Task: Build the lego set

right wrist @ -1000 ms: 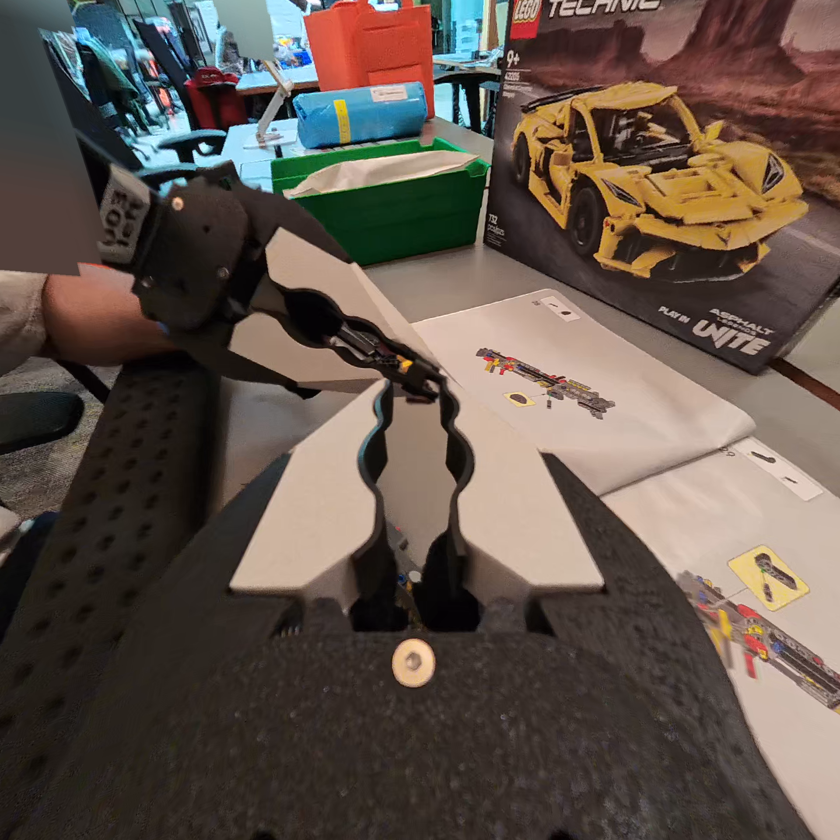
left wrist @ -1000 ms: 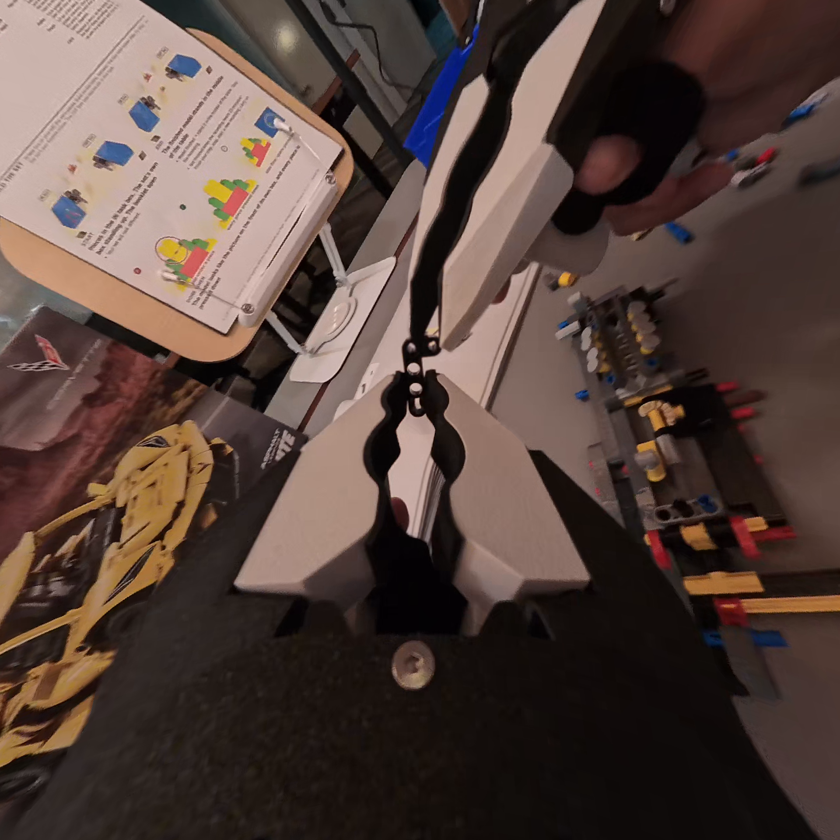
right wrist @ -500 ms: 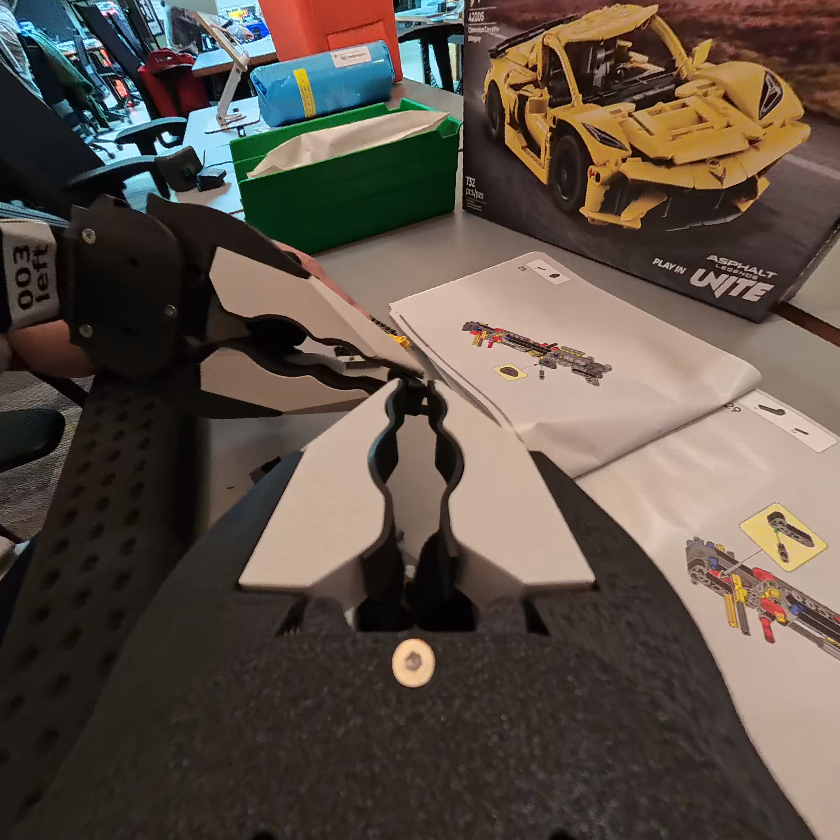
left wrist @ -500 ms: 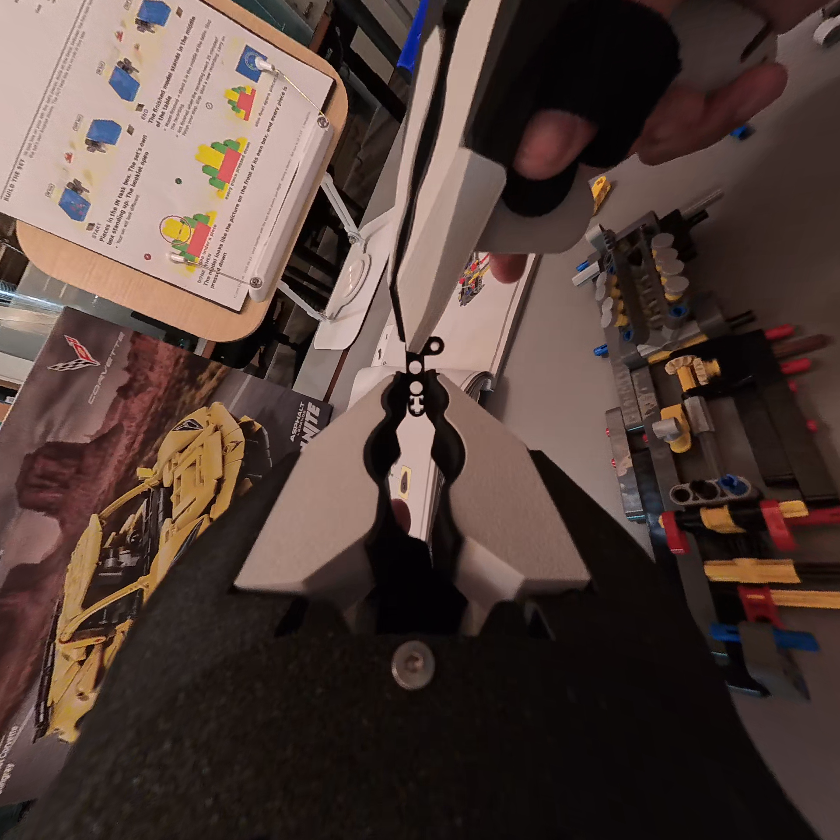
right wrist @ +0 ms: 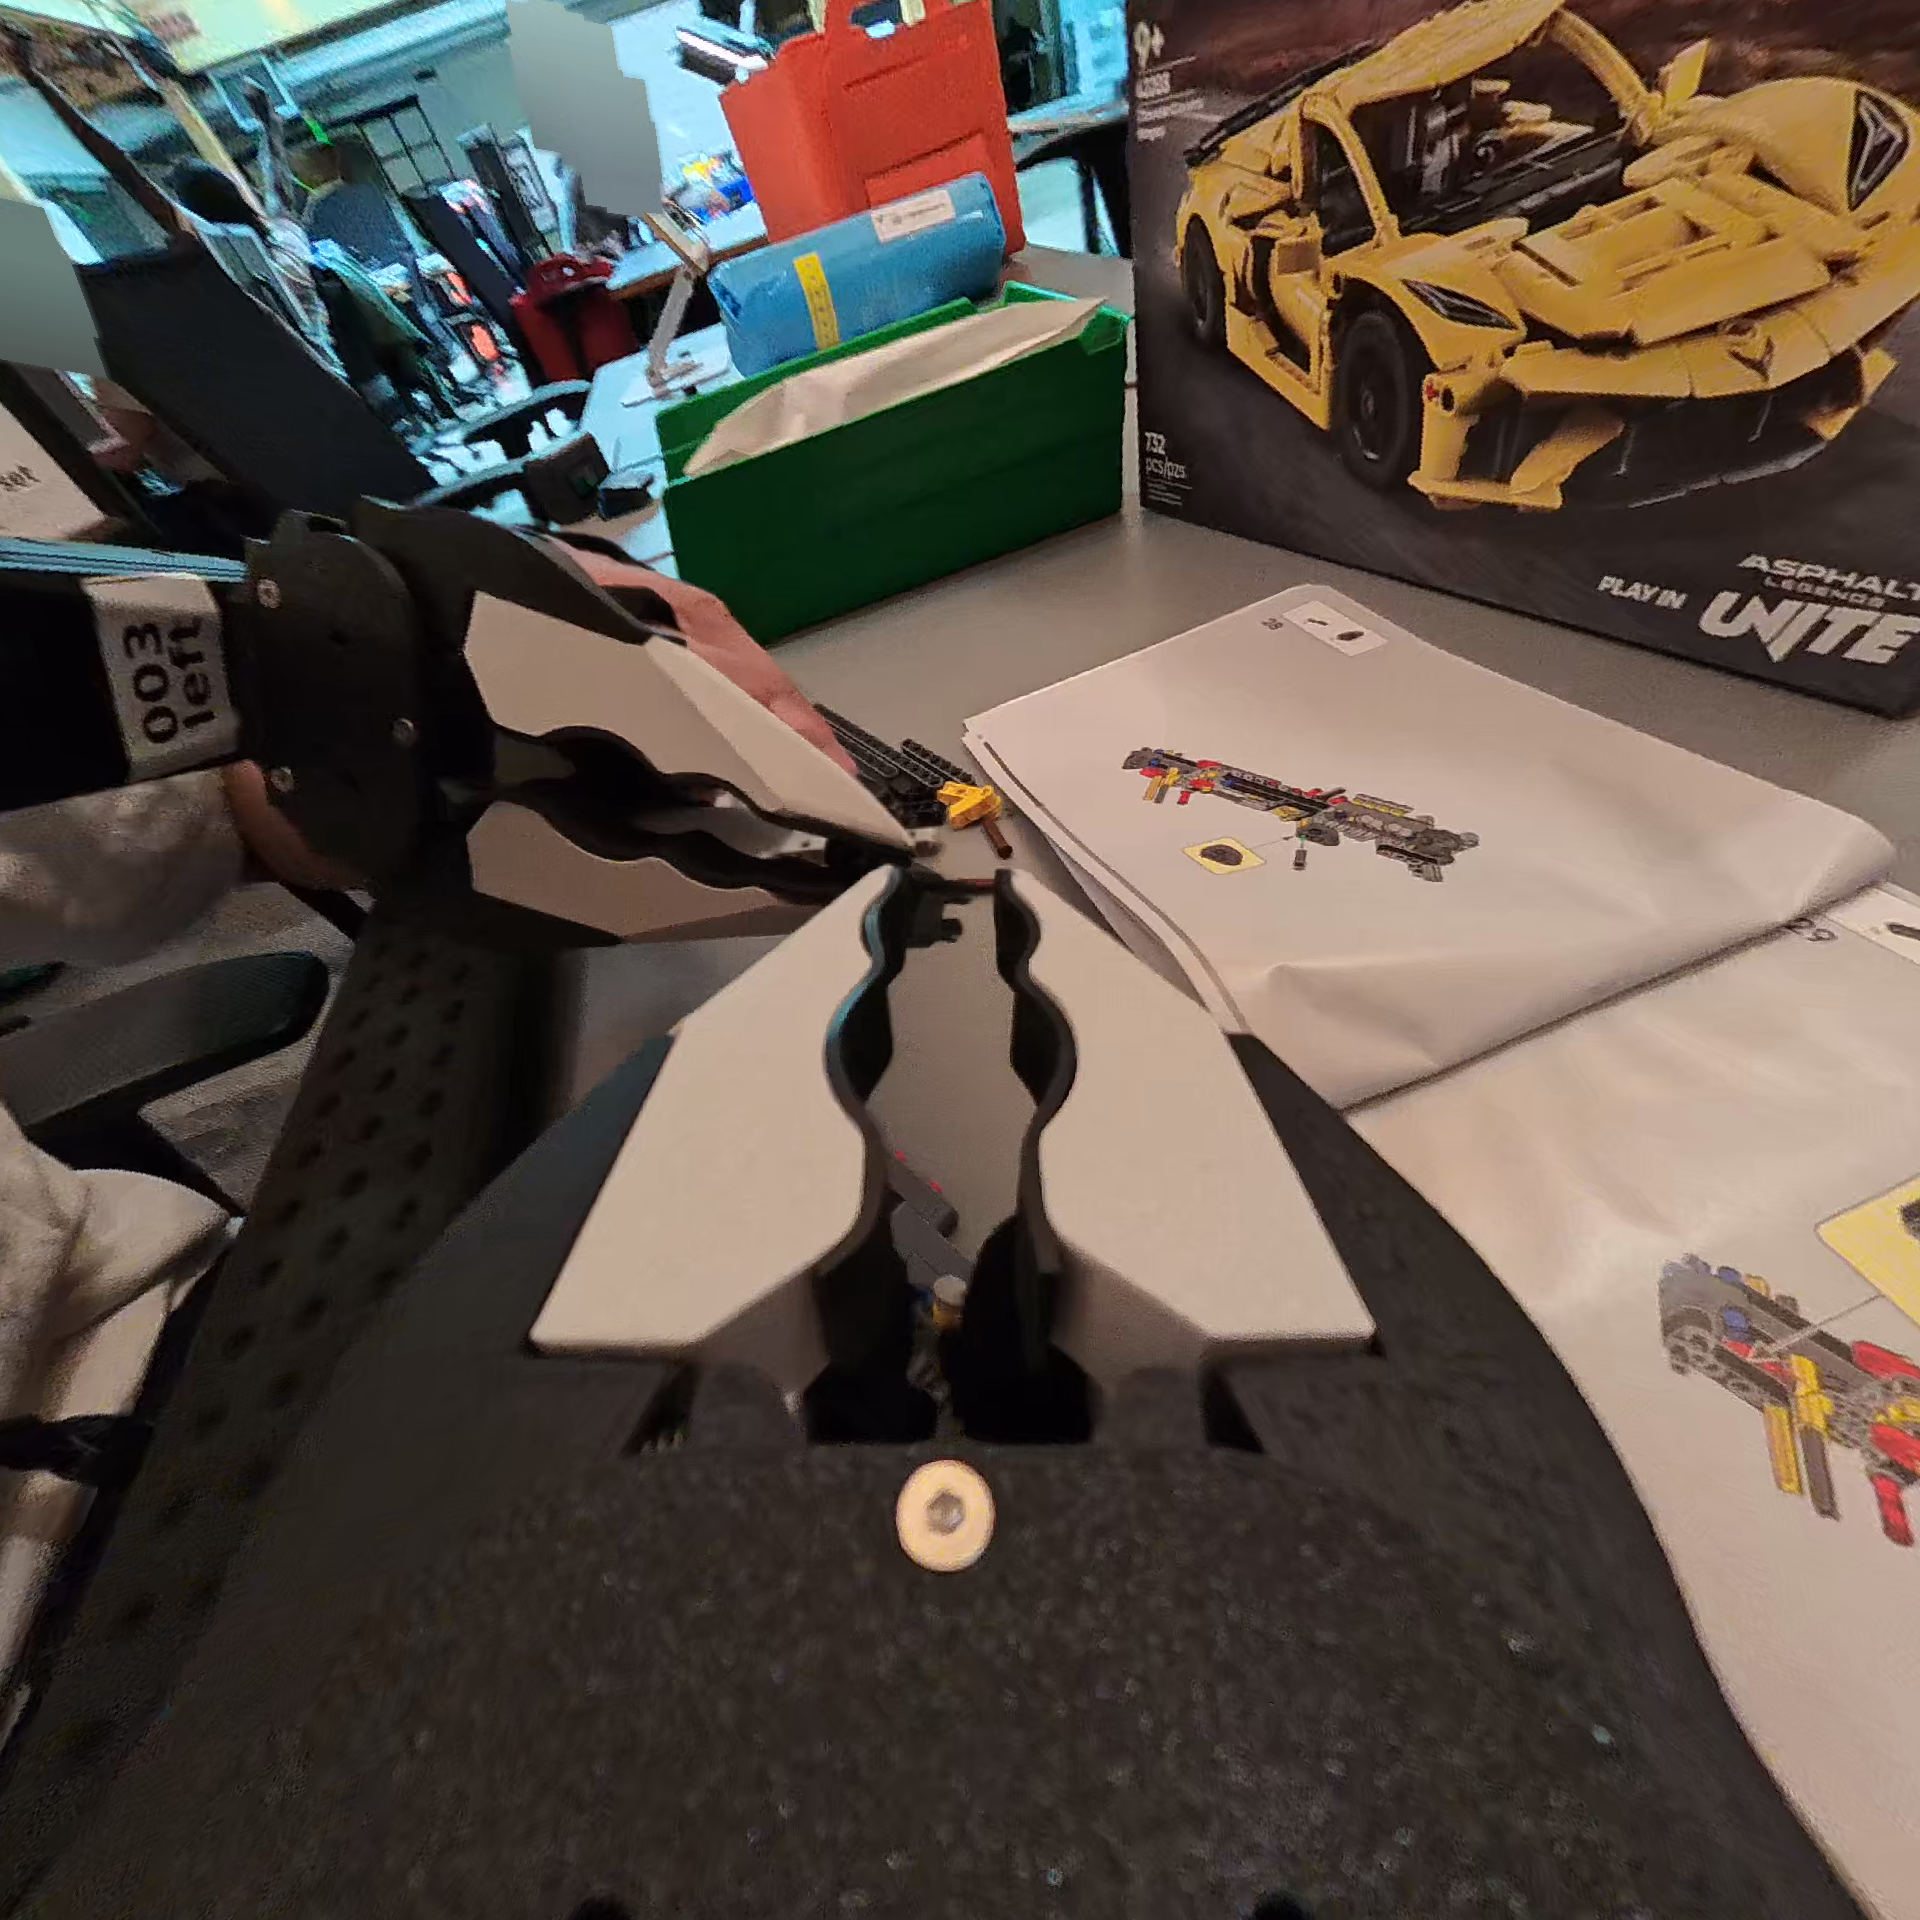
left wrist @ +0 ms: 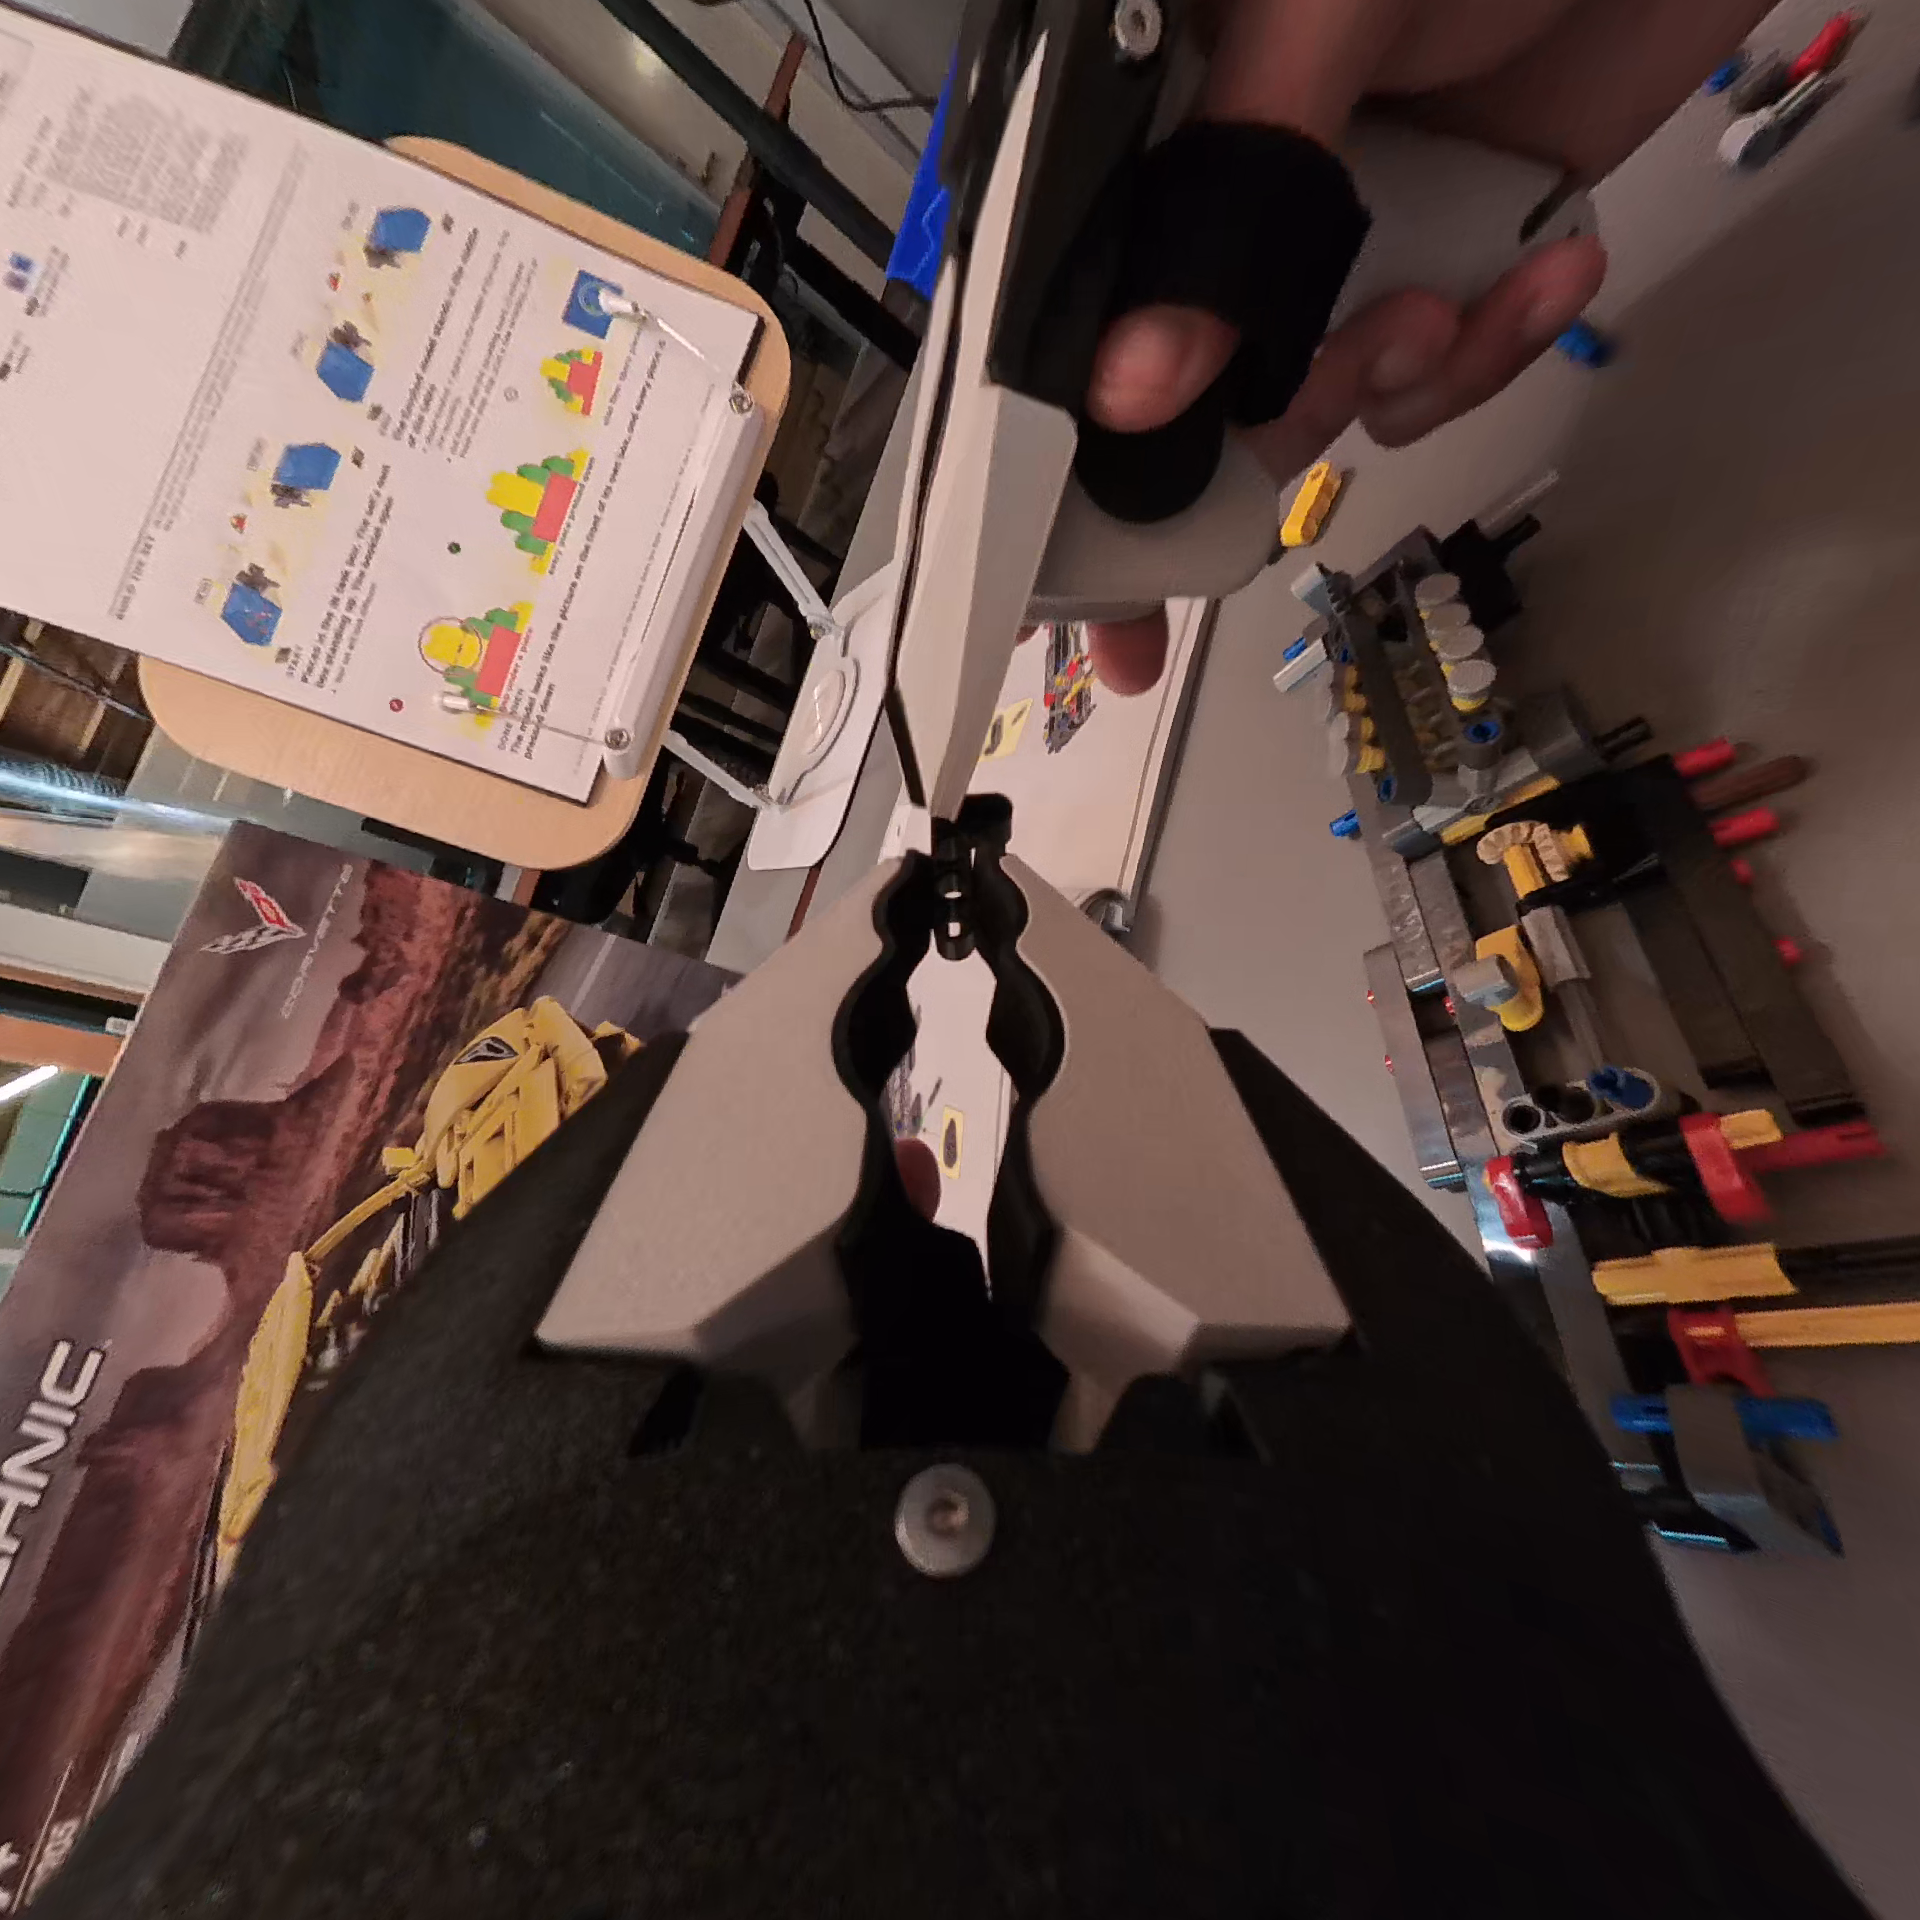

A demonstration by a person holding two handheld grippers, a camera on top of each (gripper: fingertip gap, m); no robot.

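Black, stiff and feather-light, the small connector (left wrist: 954,902) sits pinched in our left gripper (left wrist: 951,914) at frame centre, best held by its flat sides, while our right gripper (right wrist: 940,896), slightly parted, holds nothing that we can make out.

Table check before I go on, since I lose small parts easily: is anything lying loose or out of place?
Yes. A small yellow piece and a brown pin lie loose on the table beside the open booklet, apart from the half-built model. A few blue pieces are scattered farther off. Nothing looks broken.

Left gripper (left wrist: 954,883) pinched closed, right gripper (right wrist: 943,891) slightly parted, tips meeting.
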